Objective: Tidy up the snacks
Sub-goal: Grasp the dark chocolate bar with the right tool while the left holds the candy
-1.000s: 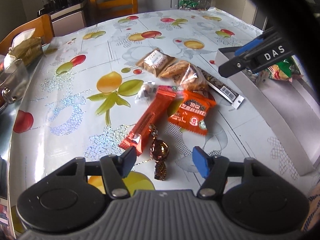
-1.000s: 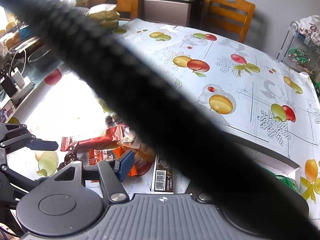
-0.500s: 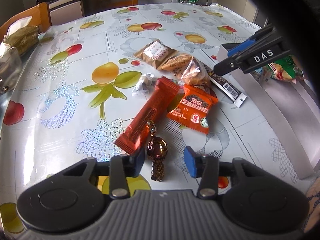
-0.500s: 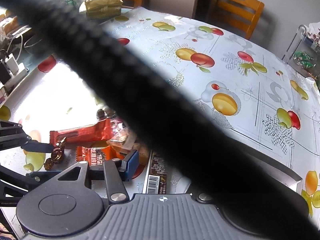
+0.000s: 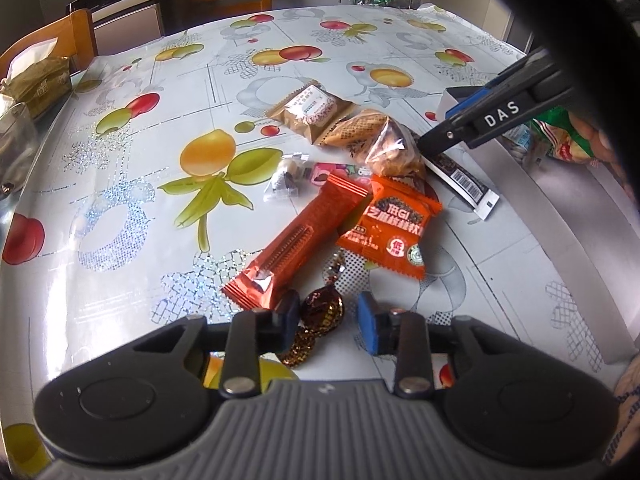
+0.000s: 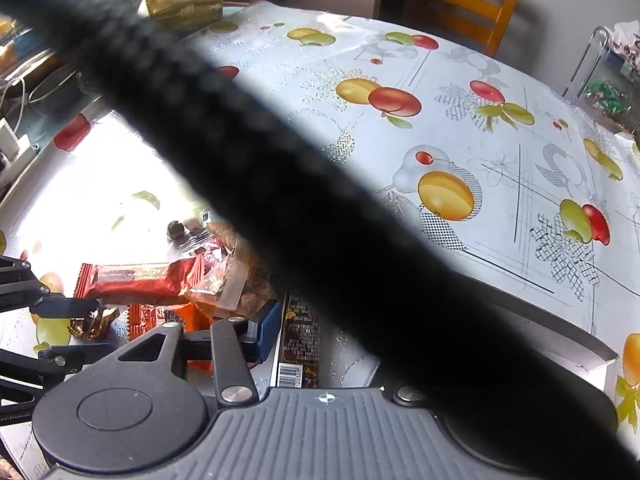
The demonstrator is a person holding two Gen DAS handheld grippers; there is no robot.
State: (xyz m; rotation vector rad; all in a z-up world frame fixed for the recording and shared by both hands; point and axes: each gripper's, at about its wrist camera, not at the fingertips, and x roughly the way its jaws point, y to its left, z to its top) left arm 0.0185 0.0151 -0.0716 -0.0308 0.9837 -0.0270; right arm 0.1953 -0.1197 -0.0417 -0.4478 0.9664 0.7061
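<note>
Left gripper [image 5: 326, 320] closing on the foil candy [image 5: 322, 311]

Jaws narrowing, right pad not yet touching; the round wrapper could squirt out sideways. Right gripper [image 6: 298, 330] closing astride the dark bar [image 6: 298, 334].

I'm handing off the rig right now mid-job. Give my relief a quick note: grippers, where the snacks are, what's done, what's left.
Left gripper: jaws closing around the foil candy; a gap still shows on one side, no firm grip yet.
Right gripper: jaws closing, tip down at the dark bar beside the clear cookie bag; a black cable hides much of its own view.
Still loose on the table: red bar, orange packet, brown packet, small clear packet.
Done: green packets already in the box.
Left: box the rest.
</note>
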